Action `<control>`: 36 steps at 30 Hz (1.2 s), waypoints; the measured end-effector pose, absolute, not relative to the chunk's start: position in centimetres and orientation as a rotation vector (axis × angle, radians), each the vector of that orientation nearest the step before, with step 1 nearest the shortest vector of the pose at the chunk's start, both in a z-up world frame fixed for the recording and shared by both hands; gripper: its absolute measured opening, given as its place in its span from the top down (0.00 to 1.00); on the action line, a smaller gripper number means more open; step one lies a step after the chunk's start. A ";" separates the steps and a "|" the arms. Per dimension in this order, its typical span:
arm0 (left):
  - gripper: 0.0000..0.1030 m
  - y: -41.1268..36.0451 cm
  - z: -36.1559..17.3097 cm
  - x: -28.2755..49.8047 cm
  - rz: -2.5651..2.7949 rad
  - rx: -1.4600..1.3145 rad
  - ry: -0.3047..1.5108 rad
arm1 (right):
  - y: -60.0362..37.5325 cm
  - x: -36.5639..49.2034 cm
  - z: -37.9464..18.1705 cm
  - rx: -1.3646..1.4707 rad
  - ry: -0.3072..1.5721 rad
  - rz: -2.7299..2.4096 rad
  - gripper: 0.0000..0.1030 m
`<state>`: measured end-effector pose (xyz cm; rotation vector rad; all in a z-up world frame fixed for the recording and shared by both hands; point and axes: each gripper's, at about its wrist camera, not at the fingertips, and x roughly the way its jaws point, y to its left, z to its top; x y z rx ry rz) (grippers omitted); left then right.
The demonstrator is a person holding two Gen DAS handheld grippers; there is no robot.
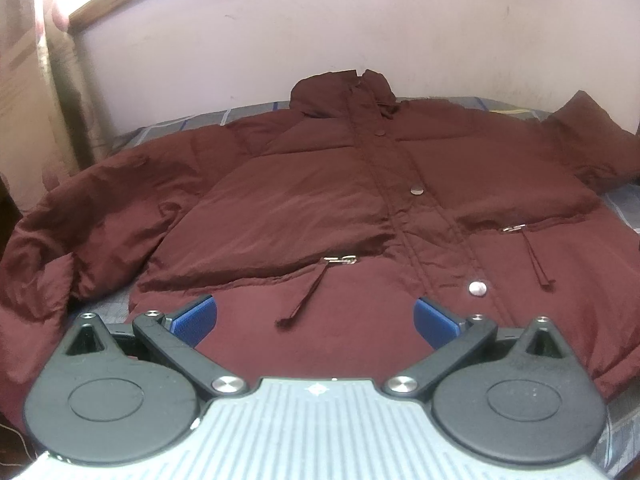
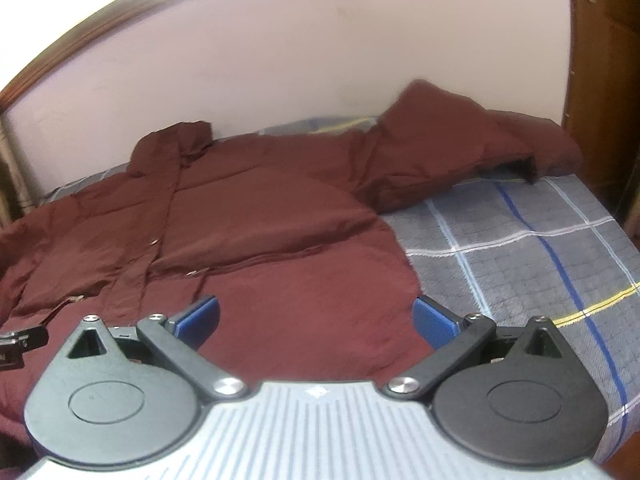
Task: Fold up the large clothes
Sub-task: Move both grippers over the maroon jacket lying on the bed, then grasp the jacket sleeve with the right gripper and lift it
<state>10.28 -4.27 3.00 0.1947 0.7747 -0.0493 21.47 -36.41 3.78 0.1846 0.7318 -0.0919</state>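
Note:
A dark red padded jacket (image 1: 320,200) lies front up and spread out on the bed, collar toward the wall, sleeves out to both sides. It also shows in the right wrist view (image 2: 248,232), its right sleeve (image 2: 460,152) bunched against the wall. My left gripper (image 1: 316,320) is open and empty, hovering over the jacket's hem near a drawcord (image 1: 304,296). My right gripper (image 2: 316,320) is open and empty over the hem's right part, near the jacket's side edge.
The bed has a grey checked cover (image 2: 520,248) with blue, white and yellow lines. A pale pink wall (image 1: 320,40) stands behind. A wooden door (image 2: 604,80) is at the right. The other gripper's edge (image 2: 20,340) shows at the left.

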 end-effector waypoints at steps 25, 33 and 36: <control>0.00 -6.6 2.0 12.7 -0.077 0.203 0.798 | -44.0 23.5 2.1 0.411 0.642 -0.029 0.00; 0.00 -6.9 2.2 12.9 -0.092 0.192 0.820 | -59.3 25.0 -2.1 0.924 0.518 -0.088 0.39; 0.00 -7.1 2.5 12.6 -0.098 0.197 0.812 | -64.2 25.9 -3.0 1.069 0.413 -0.104 0.39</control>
